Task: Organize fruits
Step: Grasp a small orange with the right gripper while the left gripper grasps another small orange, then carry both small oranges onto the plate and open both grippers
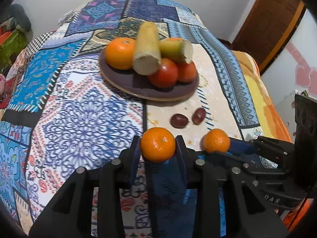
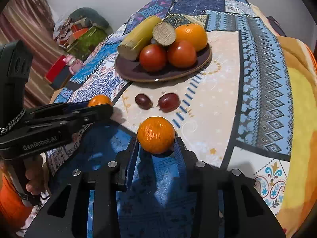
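Patchwork cloth covers the bed (image 1: 83, 107). Farther back, the brown plate (image 1: 126, 83) already carries oranges, tomatoes and cut cane, so it is likely the collecting spot. Each gripper clamps a mandarin: left gripper (image 1: 158, 148) one mandarin (image 1: 158, 146), right gripper (image 2: 156, 144) another mandarin (image 2: 156, 134). Two grapes (image 2: 157, 101) lie loose between.

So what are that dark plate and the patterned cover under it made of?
The plate looks like wood or bamboo: its top is a matte purple-brown coat, while its rim edge shows a pale tan, layered band. It could be a composite; the pictures leave that open. The cover looks like printed fabric, matte and soft, draping over the rounded edges.
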The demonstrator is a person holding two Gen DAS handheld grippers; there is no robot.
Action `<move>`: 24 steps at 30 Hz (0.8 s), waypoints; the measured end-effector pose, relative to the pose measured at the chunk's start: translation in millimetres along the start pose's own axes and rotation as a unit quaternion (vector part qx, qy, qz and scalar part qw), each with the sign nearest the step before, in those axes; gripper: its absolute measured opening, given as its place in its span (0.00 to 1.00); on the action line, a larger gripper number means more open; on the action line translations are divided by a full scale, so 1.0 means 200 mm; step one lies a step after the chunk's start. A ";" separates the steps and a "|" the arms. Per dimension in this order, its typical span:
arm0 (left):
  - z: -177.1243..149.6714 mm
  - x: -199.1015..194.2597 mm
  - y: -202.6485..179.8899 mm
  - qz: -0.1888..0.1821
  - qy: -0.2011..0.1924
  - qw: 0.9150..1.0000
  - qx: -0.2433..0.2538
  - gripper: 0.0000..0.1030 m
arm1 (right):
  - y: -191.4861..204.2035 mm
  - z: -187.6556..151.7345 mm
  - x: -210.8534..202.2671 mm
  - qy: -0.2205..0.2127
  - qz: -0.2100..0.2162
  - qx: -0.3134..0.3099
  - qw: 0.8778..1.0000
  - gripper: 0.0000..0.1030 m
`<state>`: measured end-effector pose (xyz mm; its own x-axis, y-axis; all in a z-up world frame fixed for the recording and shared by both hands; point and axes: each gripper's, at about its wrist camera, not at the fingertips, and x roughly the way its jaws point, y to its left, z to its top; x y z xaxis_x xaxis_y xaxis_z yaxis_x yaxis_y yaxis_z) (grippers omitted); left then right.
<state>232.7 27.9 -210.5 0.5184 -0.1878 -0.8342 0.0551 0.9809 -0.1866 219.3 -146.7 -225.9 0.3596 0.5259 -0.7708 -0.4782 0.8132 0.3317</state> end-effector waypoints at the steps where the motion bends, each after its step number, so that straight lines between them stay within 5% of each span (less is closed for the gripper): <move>1: 0.00 -0.01 0.01 0.001 -0.002 1.000 -0.003 0.34 | 0.00 0.00 0.00 0.001 -0.003 -0.001 1.000 0.33; 15: 0.13 -0.07 0.14 0.023 -0.033 0.999 -0.017 0.34 | 0.05 0.07 0.02 -0.006 -0.015 -0.026 1.000 0.29; 18: 0.18 -0.06 0.17 0.025 -0.038 0.999 -0.024 0.34 | 0.06 0.11 0.00 -0.013 -0.010 -0.032 0.999 0.11; 24: 0.25 -0.04 0.21 0.024 -0.044 0.998 -0.032 0.34 | 0.05 0.16 0.04 -0.009 -0.023 -0.044 0.999 0.18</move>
<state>272.7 72.1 -186.0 0.5920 -0.1331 -0.7949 -0.0249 0.9828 -0.1831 242.9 -127.4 -211.1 0.3963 0.4936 -0.7742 -0.5291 0.8119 0.2468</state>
